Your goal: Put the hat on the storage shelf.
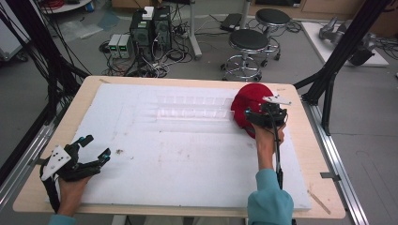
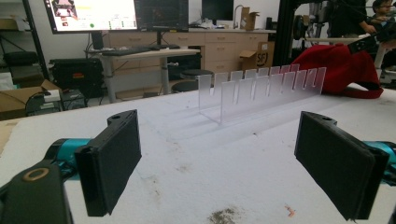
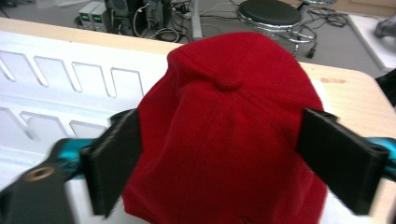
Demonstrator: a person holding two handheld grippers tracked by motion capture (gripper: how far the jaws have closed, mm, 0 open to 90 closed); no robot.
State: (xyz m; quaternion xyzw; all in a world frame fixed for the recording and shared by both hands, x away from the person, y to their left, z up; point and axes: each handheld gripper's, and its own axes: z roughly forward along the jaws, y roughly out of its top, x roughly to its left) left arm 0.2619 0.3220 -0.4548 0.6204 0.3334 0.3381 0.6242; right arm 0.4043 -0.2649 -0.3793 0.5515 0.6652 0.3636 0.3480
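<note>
Right gripper view: right tool (image 3: 219, 163) straddles red cap (image 3: 229, 116), contact unclear; brim hidden.

Red cloth, clear plastic, matt black pads

The red cap (image 3: 224, 135) is ribbed woven cloth, matt, with a fabric-covered button on top. The slotted rack (image 2: 261, 88) looks like clear glossy plastic. The right claw (image 3: 219, 161) has matt black, finely textured pads. The tabletop (image 1: 89, 96) shows pale wood edges under a white, stained matt sheet (image 1: 187, 154).
</note>
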